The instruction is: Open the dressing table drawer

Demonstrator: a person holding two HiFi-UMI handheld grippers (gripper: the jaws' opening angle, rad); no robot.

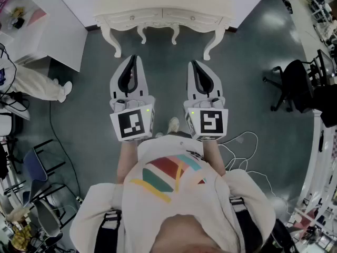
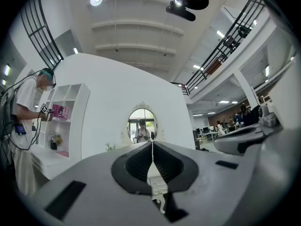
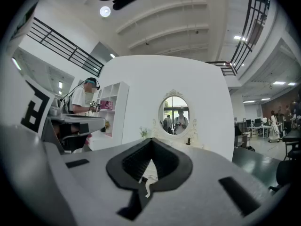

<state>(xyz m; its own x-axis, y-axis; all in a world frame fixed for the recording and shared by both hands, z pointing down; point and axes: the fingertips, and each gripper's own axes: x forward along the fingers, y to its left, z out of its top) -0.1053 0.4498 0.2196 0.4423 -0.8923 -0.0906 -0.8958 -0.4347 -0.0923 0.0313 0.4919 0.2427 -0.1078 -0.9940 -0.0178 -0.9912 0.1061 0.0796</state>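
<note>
Head view shows the cream dressing table (image 1: 158, 1) at the wall ahead, its drawer (image 1: 192, 18) closed and well apart from both grippers; left gripper (image 1: 131, 62) and right gripper (image 1: 194, 65) point level, side by side above the floor (image 1: 263, 141), each with jaws pressed together on nothing

An even, bright overhead light is cast over the whole scene. In both gripper views a round ceiling lamp (image 2: 96, 0) and strip lights are blown out to pure white, and the white wall (image 2: 113, 98) is rendered almost without shadow. In the head view, pale glare is reflected on the dark floor (image 1: 253, 62) at the far right, and the dressing table (image 1: 163, 15) is nearly washed out. Straight lines are strongly bent near the edges of the gripper views, whose corners are blacked out by the round lens.
</note>
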